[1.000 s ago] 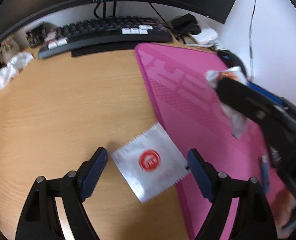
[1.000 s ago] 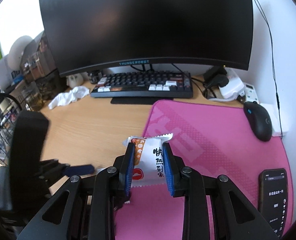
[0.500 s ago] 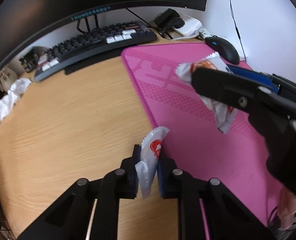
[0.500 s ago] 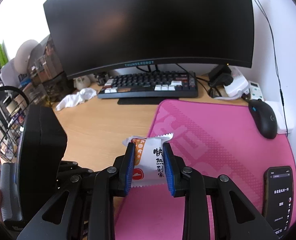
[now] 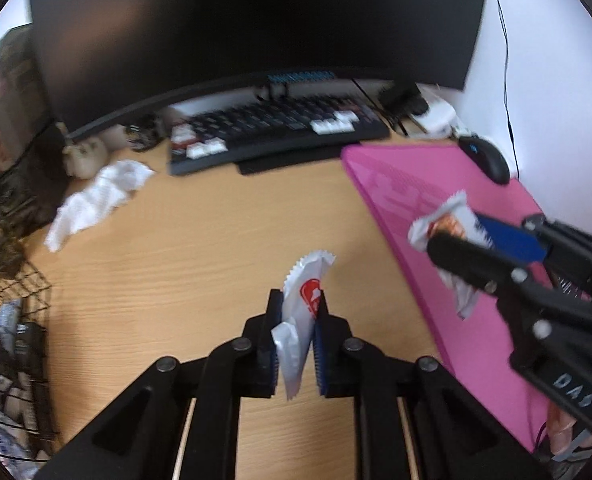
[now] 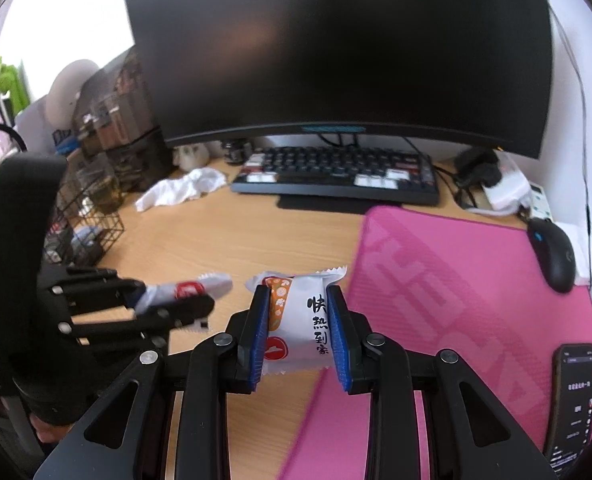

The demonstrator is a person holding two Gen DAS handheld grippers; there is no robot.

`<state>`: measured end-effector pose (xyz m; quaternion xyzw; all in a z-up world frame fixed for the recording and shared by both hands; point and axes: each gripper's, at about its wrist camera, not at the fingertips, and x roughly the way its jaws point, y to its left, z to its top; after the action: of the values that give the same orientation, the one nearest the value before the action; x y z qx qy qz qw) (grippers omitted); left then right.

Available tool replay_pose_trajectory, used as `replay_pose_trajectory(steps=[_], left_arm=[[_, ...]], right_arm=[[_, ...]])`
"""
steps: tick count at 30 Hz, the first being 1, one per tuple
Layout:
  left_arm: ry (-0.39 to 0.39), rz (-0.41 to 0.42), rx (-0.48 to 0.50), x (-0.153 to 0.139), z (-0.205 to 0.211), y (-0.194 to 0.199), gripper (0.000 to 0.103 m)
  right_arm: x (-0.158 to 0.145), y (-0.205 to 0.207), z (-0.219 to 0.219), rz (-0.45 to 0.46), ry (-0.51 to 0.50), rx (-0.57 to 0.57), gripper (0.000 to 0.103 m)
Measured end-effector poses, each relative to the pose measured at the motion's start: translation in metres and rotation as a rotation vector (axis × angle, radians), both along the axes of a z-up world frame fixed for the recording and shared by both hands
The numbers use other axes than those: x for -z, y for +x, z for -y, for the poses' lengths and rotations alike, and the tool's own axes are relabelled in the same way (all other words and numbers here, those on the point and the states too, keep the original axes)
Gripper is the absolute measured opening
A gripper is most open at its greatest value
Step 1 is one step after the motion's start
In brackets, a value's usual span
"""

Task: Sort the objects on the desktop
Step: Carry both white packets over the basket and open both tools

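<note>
Silver-white foil, crimped at both ends and marked with a red emblem, is the sachet point(image 5: 302, 312) clamped between the closed pads of the left gripper point(image 5: 298, 312); its long axis runs forward along the fingers, its tip projecting beyond them, clear of the counter point(image 5: 184, 264). The right gripper point(image 6: 298, 322) is closed on a white snack packet point(image 6: 302, 320) printed with black characters and an orange panel, held upright between the blue pads, its crimped ends showing above and below.

The wire basket point(image 6: 84, 228) lies forward and to the left of the left gripper, at the counter's left edge, already holding small items. Judged from this layout, the left gripper is the nearer to it; the right gripper sits to its right, by the edge of the pink mat point(image 6: 476, 280).

The counter is pale wood grain. Ahead of both grippers stand a keyboard point(image 6: 336, 176) and a dark curved monitor point(image 6: 336, 52). A crumpled white cloth point(image 6: 184, 190) lies left of the keyboard. A mouse point(image 6: 554, 252) and a phone point(image 6: 574, 396) rest on the mat.
</note>
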<state>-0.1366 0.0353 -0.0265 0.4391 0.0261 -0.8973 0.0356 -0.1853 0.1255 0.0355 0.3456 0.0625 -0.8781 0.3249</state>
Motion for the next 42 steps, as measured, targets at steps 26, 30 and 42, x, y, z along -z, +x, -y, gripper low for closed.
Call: replay_pose_trajectory(steps=[26,30,42], left_arm=[[-0.057,-0.117,-0.489,-0.047,0.268,0.206,0.013],[-0.062,-0.13,-0.492,-0.046,0.275,0.21,0.019],[-0.039,-0.165,-0.492,-0.056,0.261,0.209,0.086]], right_arm=[[-0.037,0.159,0.32,-0.096,-0.039,-0.52,0.029],[-0.036,0.163,0.331,-0.123,-0.018,-0.503,0.037],[-0.049,0.142,0.29,-0.119,-0.046,-0.387,0.063]])
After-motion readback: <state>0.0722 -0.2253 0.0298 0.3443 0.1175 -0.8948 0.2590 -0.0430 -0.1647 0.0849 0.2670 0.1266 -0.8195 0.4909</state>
